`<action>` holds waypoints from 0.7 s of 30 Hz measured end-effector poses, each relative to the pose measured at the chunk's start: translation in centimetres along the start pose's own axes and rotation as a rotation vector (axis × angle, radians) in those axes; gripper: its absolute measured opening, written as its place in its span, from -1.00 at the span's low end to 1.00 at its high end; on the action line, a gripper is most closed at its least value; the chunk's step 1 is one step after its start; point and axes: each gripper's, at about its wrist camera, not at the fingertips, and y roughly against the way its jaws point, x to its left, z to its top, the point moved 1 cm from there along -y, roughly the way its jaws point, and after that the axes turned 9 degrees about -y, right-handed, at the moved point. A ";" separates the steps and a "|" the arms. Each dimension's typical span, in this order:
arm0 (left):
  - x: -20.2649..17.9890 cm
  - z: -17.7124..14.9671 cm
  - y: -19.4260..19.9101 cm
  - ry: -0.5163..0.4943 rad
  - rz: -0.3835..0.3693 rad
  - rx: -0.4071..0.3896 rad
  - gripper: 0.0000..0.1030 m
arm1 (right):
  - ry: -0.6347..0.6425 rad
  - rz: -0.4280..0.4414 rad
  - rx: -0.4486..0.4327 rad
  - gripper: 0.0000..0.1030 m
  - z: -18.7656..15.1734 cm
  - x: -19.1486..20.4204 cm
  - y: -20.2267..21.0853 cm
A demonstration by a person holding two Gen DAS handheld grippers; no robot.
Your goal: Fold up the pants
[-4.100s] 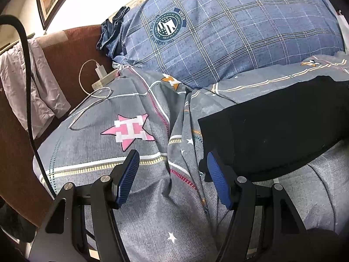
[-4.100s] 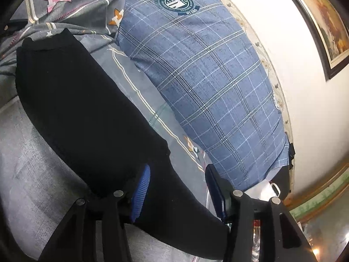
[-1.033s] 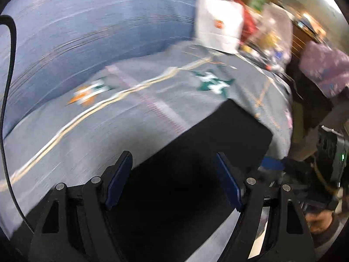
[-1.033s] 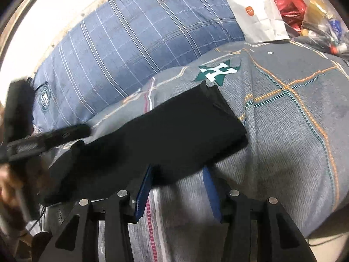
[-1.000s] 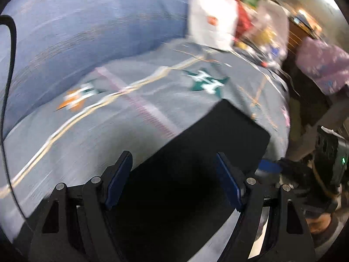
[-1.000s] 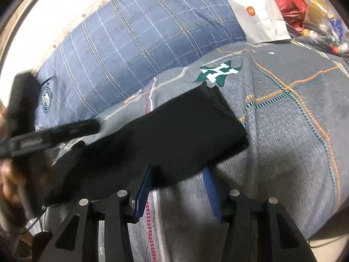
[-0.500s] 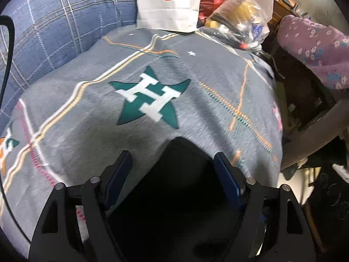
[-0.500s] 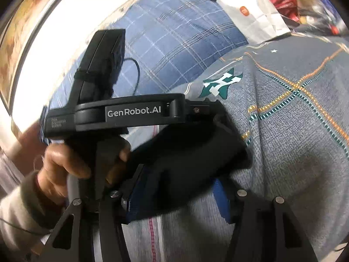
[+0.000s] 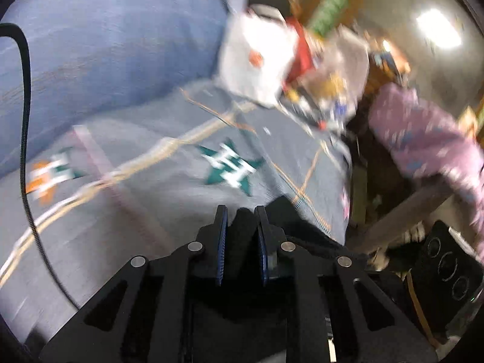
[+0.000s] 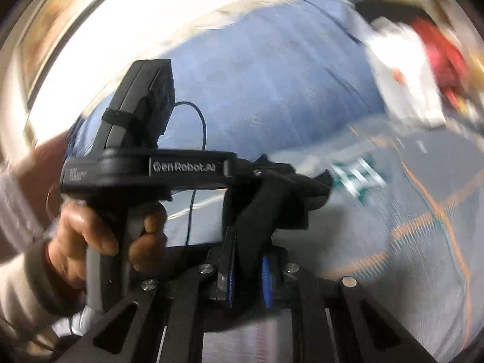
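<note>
At lower centre, the left gripper (image 9: 241,224) had just closed on the black pants (image 9: 290,211); the right gripper (image 10: 248,267) likewise pinched them.

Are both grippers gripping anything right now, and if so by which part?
Yes. The left gripper and the right gripper have each just closed on an end edge of the black pants.

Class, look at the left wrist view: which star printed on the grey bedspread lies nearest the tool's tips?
The teal-green star, directly ahead of the left tool; the orange star sits far left.
</note>
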 end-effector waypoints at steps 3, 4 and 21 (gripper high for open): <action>3.5 -2.9 6.5 0.106 0.100 -0.056 -0.69 | 0.147 0.067 0.027 -0.77 -0.4 5.2 -0.4; 4.7 -4.1 8.2 0.137 0.134 -0.063 -0.68 | 0.192 0.085 0.047 -0.77 -0.8 6.8 -1.0; 7.5 -16.7 13.7 0.381 0.306 -0.045 0.33 | 0.217 0.116 0.255 -0.13 -5.1 8.9 -2.7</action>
